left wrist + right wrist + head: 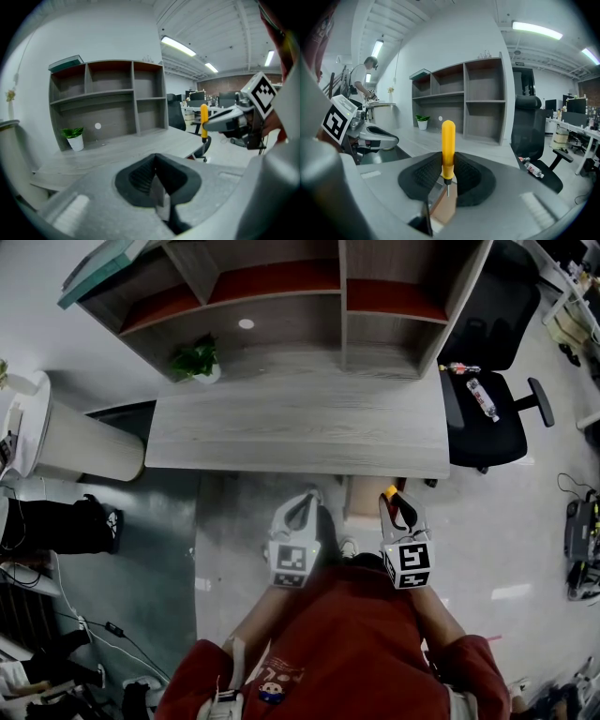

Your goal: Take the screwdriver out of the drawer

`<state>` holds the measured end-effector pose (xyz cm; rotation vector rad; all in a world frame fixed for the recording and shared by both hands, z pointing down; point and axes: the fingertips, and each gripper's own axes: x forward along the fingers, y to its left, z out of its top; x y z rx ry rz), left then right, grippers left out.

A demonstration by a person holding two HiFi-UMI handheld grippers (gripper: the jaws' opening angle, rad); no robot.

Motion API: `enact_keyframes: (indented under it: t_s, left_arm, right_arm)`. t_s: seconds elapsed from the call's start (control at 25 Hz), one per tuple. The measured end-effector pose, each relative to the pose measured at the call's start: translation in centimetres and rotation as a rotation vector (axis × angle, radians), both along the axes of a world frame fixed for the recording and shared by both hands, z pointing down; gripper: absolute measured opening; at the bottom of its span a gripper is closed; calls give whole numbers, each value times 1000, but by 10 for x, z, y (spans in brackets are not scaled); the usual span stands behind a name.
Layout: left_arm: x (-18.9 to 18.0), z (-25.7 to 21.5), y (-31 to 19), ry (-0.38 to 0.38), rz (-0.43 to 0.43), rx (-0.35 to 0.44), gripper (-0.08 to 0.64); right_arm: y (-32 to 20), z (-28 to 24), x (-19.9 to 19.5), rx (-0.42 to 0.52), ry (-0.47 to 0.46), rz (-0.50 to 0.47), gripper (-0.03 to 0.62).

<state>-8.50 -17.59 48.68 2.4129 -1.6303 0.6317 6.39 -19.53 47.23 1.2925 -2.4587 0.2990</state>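
red top (347,643) nearest in the head view, left gripper (309,499) and right gripper (396,502) before a wood-grain desk (300,427). left gripper view: ribbed black pads (140,178) pressed together, empty. right gripper view, clearest: smooth yellow screwdriver (448,150) pinched upright, steel tip down.
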Motion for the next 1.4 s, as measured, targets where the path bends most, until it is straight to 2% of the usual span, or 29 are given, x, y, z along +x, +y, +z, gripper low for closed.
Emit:
enact_keyframes:
  t_s: [0.16,0.36,0.56,0.8,1.2,1.4]
  left_arm:
    - [1,-2,-1,18,-9,6,-2]
    - [2,-1,1,-9,17,2,-2]
    - [-1,-7,5,0,-8,-2,-2]
    - [-2,-8,8,-24,7,4,-2]
    - [5,-22,4,1,-5,11,-2]
    - [2,-22,5,-38,15,14,-2]
  right_arm:
    - [1,0,2,0,-3,4,78]
    - [2,-1,3,-2,-3,4,78]
    - [5,-5,1,-3,-12,0,78]
    - [7,-7,0,-10,-15,-12,78]
    - [1,-18,9,-15,-28,1,80]
    - [1,-15,14,-28,-55,28,80]
